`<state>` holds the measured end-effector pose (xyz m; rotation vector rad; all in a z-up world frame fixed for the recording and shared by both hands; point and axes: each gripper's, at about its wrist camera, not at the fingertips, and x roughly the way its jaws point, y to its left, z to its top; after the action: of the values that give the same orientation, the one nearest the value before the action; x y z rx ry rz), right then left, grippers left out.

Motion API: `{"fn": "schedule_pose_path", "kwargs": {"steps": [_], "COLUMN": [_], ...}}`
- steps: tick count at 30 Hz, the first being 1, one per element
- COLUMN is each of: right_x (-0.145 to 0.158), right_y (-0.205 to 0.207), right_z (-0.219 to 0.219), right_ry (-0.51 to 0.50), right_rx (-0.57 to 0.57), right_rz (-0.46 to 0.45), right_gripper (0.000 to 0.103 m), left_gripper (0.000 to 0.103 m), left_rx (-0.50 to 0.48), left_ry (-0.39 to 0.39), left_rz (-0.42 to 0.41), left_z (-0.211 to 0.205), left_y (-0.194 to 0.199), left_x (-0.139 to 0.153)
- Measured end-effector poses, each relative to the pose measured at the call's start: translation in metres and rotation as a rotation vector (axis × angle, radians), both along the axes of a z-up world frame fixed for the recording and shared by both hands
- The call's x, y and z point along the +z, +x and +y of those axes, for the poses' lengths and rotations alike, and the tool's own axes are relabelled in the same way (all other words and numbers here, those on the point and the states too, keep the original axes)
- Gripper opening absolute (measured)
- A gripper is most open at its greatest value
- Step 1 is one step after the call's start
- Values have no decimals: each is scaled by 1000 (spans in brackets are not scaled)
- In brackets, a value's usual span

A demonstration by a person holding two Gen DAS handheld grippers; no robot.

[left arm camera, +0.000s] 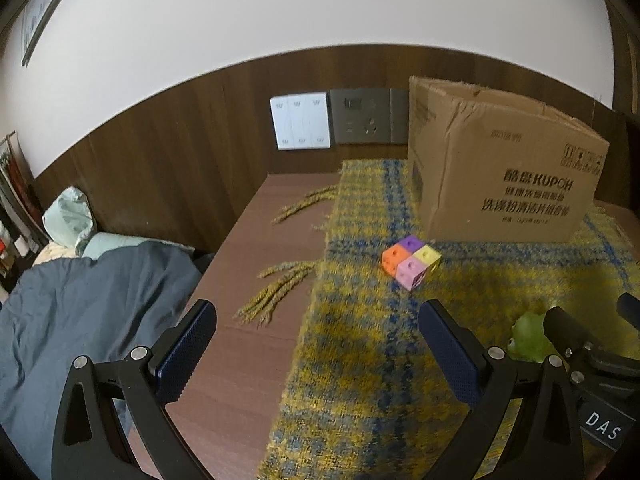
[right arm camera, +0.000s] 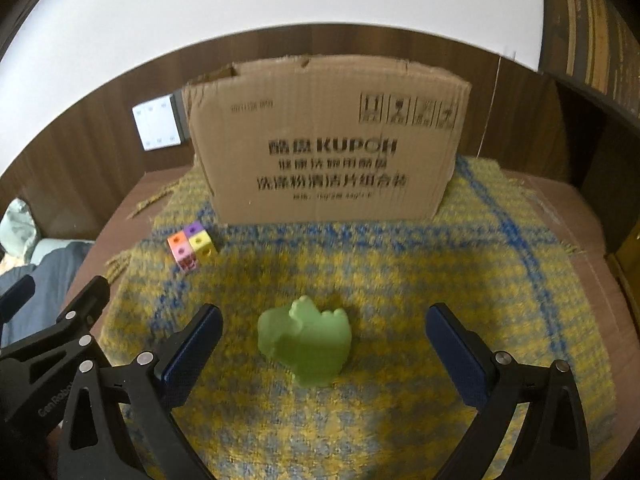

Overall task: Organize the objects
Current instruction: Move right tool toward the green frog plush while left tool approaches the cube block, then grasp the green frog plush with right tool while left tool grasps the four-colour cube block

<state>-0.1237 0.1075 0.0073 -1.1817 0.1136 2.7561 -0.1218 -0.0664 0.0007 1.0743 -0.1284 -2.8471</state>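
A green toy figure (right arm camera: 306, 344) lies on the yellow-and-blue woven cloth (right arm camera: 400, 280), between the open fingers of my right gripper (right arm camera: 322, 320), which does not touch it. A block of coloured cubes (right arm camera: 191, 247) (orange, purple, yellow, pink) sits on the cloth to the far left, in front of the open-topped cardboard box (right arm camera: 328, 144). My left gripper (left arm camera: 318, 316) is open and empty over the cloth's left edge, short of the cubes (left arm camera: 411, 261). The green toy (left arm camera: 530, 338) shows at its right, partly hidden by the right gripper's body. The box (left arm camera: 500, 168) stands behind.
The cloth (left arm camera: 380, 360) covers a brown wooden table (left arm camera: 248, 340); its tassels (left arm camera: 276, 296) lie on the bare wood. A wood-panelled wall with a white switch panel (left arm camera: 300, 122) and grey socket stands behind. A dark blue blanket (left arm camera: 80, 300) lies left of the table.
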Motion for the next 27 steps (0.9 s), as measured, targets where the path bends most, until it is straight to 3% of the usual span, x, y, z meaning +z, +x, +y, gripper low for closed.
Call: {"fn": "schedule_pose_path", "kwargs": {"steps": [8, 16, 22, 27], "right_x": [-10, -25, -34, -31], "right_y": [-11, -20, -25, -23], "right_z": [-1, -3, -4, -7], "right_ry": [10, 15, -19, -16], "right_rx": [-11, -16, 10, 19], "right_rz": [-49, -111, -139, -118], "right_gripper": [101, 92, 65, 64], "left_gripper": [103, 103, 103, 103], "left_rx": [7, 8, 2, -2], "left_ry": [3, 14, 14, 13], "left_rz": [-39, -85, -94, -95], "left_z": [-4, -5, -5, -3], "left_y": [-5, -13, -16, -16], "left_x": [-15, -27, -28, -27]}}
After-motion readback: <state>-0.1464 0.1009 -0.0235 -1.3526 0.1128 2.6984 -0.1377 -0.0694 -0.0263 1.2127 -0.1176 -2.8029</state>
